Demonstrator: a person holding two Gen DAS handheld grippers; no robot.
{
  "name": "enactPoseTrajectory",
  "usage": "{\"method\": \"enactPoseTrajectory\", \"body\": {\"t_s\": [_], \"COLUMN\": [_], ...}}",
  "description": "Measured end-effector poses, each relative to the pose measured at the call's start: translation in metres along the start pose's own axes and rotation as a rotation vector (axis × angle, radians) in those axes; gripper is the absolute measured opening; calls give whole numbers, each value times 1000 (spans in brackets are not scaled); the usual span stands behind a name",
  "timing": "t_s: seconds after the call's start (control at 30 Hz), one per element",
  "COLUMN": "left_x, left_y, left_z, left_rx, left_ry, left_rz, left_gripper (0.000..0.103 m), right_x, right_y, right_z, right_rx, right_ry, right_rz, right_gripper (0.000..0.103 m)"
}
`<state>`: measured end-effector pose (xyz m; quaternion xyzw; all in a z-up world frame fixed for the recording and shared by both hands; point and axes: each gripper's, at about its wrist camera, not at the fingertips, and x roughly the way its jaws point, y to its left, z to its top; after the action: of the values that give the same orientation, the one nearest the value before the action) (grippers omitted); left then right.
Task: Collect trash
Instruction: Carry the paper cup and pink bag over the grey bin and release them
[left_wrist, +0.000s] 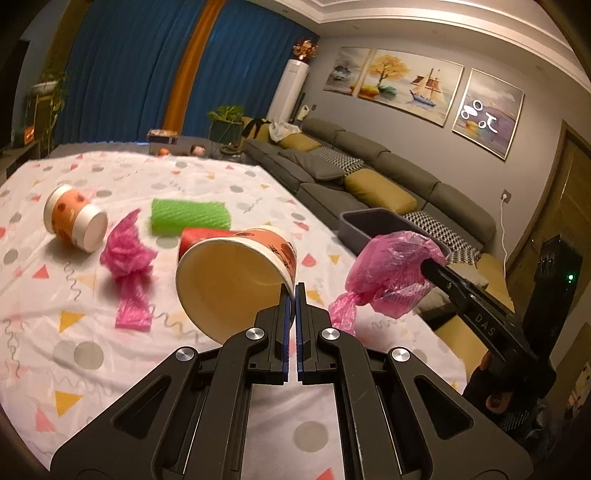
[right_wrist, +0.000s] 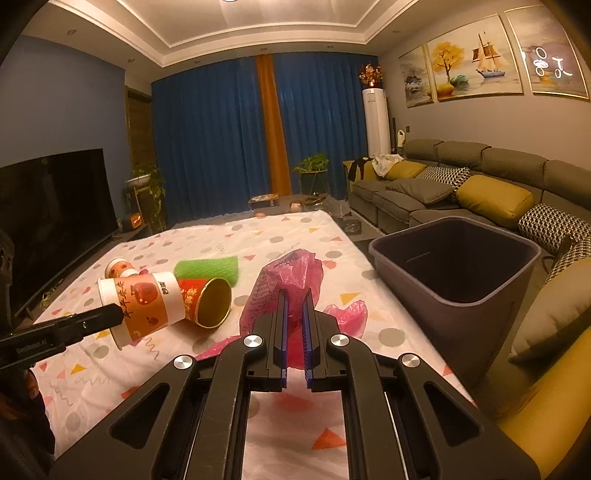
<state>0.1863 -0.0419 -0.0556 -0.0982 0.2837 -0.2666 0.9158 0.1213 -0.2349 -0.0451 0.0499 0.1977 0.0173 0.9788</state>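
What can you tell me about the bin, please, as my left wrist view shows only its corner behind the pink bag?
Observer: The grey bin stands open beside the table; I see no trash inside, though its bottom is dark.
Operator: What is the red thing behind my cup?
Observer: A red can with a gold inside, lying on its side.
Operator: Are the right tongs gripping well?
Observer: Their pads are shut on a fold of the pink bag.

Black left gripper (left_wrist: 295, 295), right gripper (right_wrist: 294, 301): blue pads, silver screws
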Motion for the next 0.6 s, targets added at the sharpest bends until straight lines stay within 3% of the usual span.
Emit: {"method": "enactPoseTrajectory", "body": {"t_s": [0.3,0.6], "left_x": [23,84], "left_y": [-52,-125], "left_z": [25,53], "left_rx": [76,171], "left_ry": [-26,-4], "left_rz": [-39,-138], "left_gripper": [2,2], "right_x": [-11,-10], "right_y": [-32,-95], "right_z": [21,52], "right_rx": [11,35], "right_ry": [-71,-159], "right_rz": [-70,-252], "right_gripper": [8,8]}}
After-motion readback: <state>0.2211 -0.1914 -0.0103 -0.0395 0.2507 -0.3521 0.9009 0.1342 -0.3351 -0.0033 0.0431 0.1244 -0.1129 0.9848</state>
